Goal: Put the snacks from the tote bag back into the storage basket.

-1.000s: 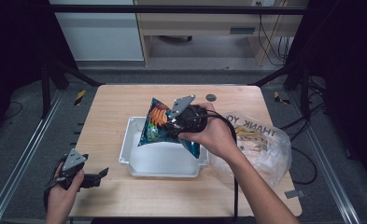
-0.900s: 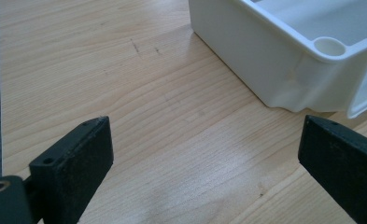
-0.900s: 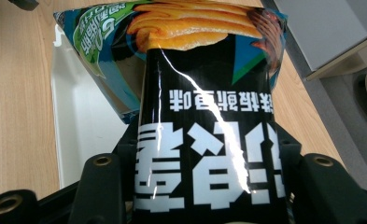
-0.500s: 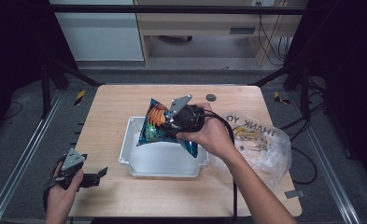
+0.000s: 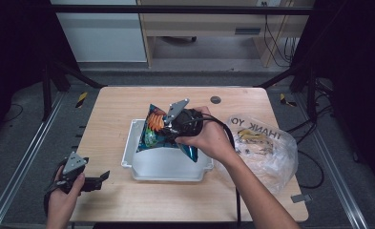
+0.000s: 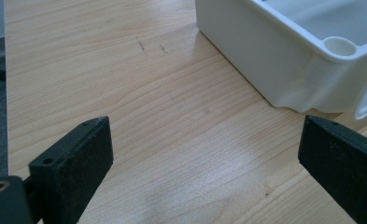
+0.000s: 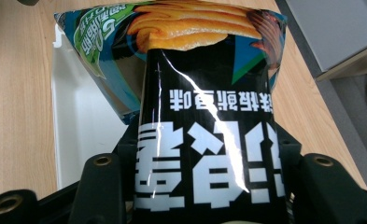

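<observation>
Nearest, the left gripper (image 5: 92,182) rests unclenched beside the white plastic tub (image 5: 168,164). Over the tub, the right gripper (image 5: 168,125) clamps a glossy blue-and-black snack bag (image 7: 204,116): judged light, crushable, slippery; the sealed edge grips best.

Plastic bag (image 5: 264,143), high view: black capitals "THANK YO", upside down, rest lost in folds. Snack bag (image 7: 204,116), right gripper view: large white Chinese characters on black panel, inverted; not deciphered. Small green print illegible
</observation>
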Available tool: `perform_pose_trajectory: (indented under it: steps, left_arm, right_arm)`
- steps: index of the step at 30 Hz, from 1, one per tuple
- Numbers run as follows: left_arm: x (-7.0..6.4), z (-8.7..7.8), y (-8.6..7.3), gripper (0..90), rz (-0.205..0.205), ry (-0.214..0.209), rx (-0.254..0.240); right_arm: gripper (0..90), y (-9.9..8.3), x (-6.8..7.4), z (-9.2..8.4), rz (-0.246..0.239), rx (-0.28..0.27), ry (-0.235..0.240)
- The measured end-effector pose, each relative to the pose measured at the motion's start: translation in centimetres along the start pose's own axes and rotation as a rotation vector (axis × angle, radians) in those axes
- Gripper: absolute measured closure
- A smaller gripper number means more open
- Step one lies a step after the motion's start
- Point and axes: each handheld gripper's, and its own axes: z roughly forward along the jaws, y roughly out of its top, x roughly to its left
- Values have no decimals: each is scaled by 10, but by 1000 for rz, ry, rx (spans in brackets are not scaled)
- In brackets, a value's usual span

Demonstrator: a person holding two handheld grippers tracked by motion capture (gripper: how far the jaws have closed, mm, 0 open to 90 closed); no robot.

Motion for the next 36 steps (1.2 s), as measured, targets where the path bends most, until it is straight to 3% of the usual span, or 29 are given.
perform_pose_trajectory:
  steps: [11,36]
  left_arm:
    - [4,-1,-1,28,-20,0,-7]
    - [5,-1,-1,28,-13,-5,0]
  right_arm:
    - [467,-1,2,15,13,5,20]
    - [467,-19,12,41,28,39,69]
